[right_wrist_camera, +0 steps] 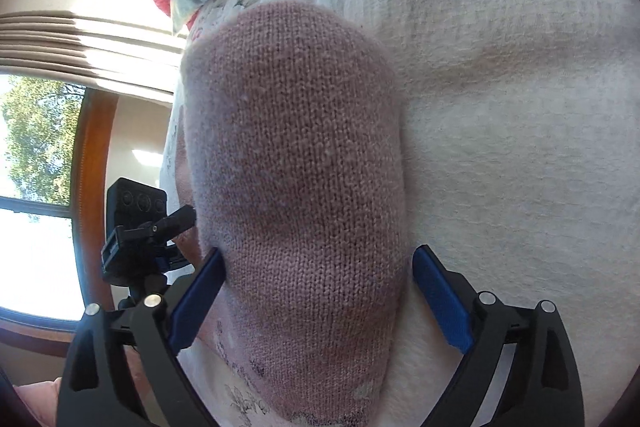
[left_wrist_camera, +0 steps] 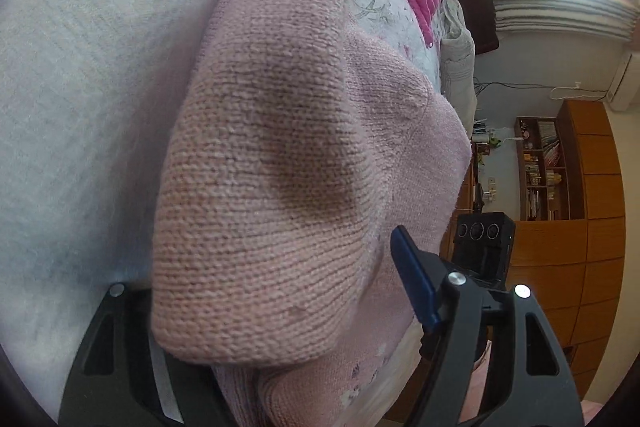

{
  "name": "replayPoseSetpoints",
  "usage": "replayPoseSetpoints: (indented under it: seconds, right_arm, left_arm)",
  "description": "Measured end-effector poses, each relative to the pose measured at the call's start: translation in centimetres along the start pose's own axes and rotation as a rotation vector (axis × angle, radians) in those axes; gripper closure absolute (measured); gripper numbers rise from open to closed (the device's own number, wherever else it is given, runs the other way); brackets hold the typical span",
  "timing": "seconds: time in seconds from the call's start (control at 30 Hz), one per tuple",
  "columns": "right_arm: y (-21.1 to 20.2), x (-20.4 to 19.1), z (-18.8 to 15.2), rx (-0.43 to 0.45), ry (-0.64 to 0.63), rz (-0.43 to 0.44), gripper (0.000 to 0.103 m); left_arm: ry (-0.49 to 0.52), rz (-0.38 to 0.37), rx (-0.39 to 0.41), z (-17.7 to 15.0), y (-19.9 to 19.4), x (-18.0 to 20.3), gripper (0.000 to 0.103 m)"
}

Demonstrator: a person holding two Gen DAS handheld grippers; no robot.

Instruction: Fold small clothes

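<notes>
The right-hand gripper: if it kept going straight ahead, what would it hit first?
The pink knitted garment, already bulging between the right gripper's open blue fingers. Behind it lies the white bed cover, though depth is unclear.

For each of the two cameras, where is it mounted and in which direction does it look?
Left wrist: it sits on the left gripper, looks along the jaws at the pink knit garment on the white bed cover; wardrobe at right; one blue pad shows.
Right wrist: it sits on the right gripper, looks at the same garment between both blue pads; window at left.
Shared: garment, bed cover, and each view shows the other gripper's camera head.
</notes>
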State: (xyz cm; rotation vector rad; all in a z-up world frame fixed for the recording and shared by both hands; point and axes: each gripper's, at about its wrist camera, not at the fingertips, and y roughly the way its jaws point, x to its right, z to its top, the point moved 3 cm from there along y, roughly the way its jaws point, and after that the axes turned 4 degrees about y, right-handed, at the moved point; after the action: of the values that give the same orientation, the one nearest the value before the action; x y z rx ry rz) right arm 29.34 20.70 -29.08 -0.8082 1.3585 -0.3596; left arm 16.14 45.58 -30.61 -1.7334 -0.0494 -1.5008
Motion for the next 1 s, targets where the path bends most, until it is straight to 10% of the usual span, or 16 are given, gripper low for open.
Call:
replayPoseSetpoints:
  seconds: [0.17,0.53,1.0]
  right_arm:
    - [1.0,0.0,-0.1,0.007,0.008,0.073,0.024]
    - [-7.5,0.6,-4.5,0.07,0.06,0.26,0.047]
    - [-24.0,12.9,-16.3,0.2,0.228,0.125,0.047]
  left_arm:
    - [-0.008,-0.037,0.011,-0.5,0.1,-0.5,0.058]
    - [0.04,-0.171,0.05,-4.7,0.0,5.1,0.064]
    - [0.169,-0.134,-0.141,-15.7,13.6,16.8,0.064]
